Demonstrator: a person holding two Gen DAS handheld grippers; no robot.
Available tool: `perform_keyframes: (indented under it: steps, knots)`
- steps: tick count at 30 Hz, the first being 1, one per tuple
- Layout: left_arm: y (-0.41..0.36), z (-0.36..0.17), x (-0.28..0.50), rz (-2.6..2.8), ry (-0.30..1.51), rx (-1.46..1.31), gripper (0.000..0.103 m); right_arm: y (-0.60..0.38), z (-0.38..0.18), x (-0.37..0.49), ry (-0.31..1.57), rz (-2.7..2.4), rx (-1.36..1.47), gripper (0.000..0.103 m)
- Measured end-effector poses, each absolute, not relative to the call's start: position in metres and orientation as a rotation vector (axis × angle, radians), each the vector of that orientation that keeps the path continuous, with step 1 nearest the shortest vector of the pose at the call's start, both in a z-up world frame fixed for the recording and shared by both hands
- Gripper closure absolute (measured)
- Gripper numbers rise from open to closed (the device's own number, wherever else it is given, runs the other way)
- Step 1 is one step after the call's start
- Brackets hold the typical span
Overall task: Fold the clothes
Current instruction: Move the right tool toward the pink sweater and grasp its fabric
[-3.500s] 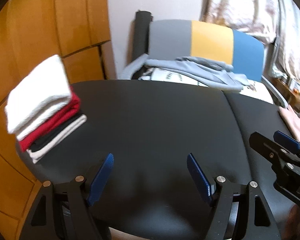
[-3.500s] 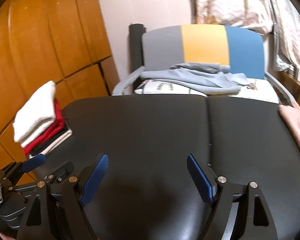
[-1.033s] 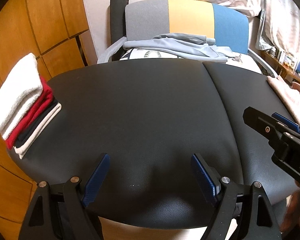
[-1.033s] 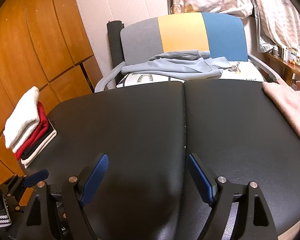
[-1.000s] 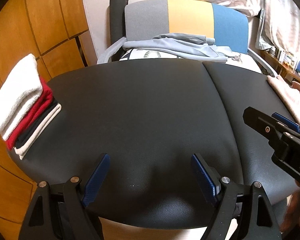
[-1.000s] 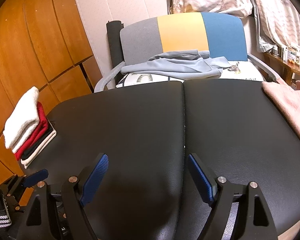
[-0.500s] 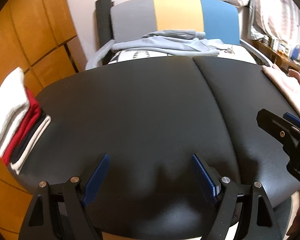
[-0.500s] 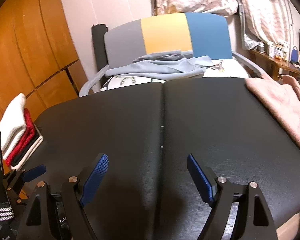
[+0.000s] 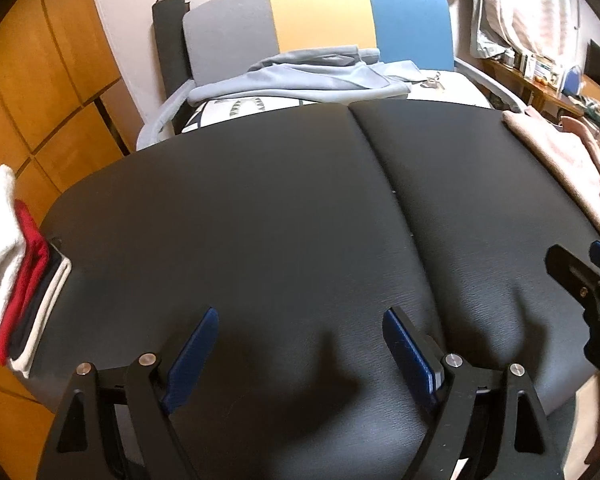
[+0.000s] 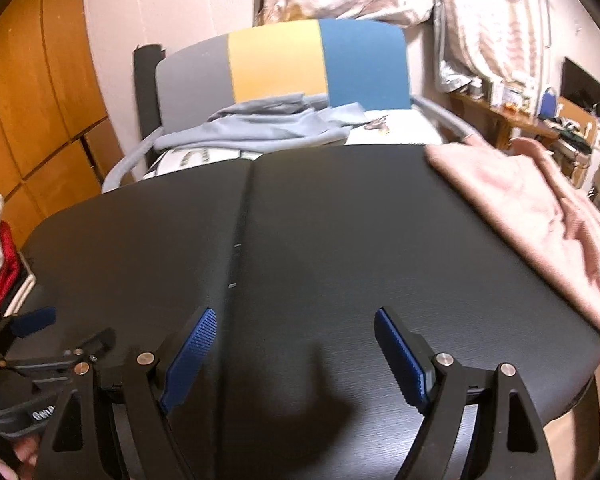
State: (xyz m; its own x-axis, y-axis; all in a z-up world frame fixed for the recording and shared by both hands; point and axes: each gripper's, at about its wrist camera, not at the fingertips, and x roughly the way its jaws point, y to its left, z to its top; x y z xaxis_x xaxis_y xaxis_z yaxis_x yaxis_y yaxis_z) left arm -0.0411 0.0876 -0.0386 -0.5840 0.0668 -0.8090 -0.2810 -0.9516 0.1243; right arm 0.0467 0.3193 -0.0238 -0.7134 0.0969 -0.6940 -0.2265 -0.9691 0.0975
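Observation:
A pink garment (image 10: pixel 532 216) lies unfolded on the right end of the black padded table (image 10: pixel 320 232); its edge also shows in the left wrist view (image 9: pixel 556 156). A stack of folded clothes (image 9: pixel 16 276), white on top, then red, dark and cream, sits at the table's left end. My left gripper (image 9: pixel 300 340) is open and empty over the near table edge. My right gripper (image 10: pixel 292 340) is open and empty, to the right of the left one. A light blue garment (image 9: pixel 300 76) lies on the chair behind.
A chair (image 9: pixel 320 20) with grey, yellow and blue back panels stands behind the table, holding a white printed cushion (image 9: pixel 236 108). Wooden cabinets (image 9: pixel 40 80) line the left wall. A cluttered shelf (image 10: pixel 540 112) and curtains are at the far right.
Both grippers have swung to the right: the pink garment now fills more of the right wrist view and the folded stack has slid toward the left edge. Both stay open.

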Motion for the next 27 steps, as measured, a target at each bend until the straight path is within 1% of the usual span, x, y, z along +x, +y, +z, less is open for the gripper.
perform_keyframes:
  steps: [5, 14, 22, 27]
  knots:
    - [0.119, -0.046, -0.037, 2.556, 0.419, -1.299, 0.015, 0.356, -0.031, 0.059, 0.355, 2.687, -1.079, 0.019]
    - [0.175, -0.069, -0.025, 2.4, 0.508, -1.317, 0.015, 0.426, -0.055, 0.085, 0.399, 2.567, -1.115, 0.019]
    - [0.225, -0.069, -0.029, 2.327, 0.621, -1.243, 0.015, 0.545, -0.054, 0.092, 0.451, 2.38, -1.043, 0.019]
    - [0.256, -0.068, -0.031, 2.313, 0.655, -1.231, 0.015, 0.608, -0.048, 0.089, 0.386, 2.219, -1.013, 0.019]
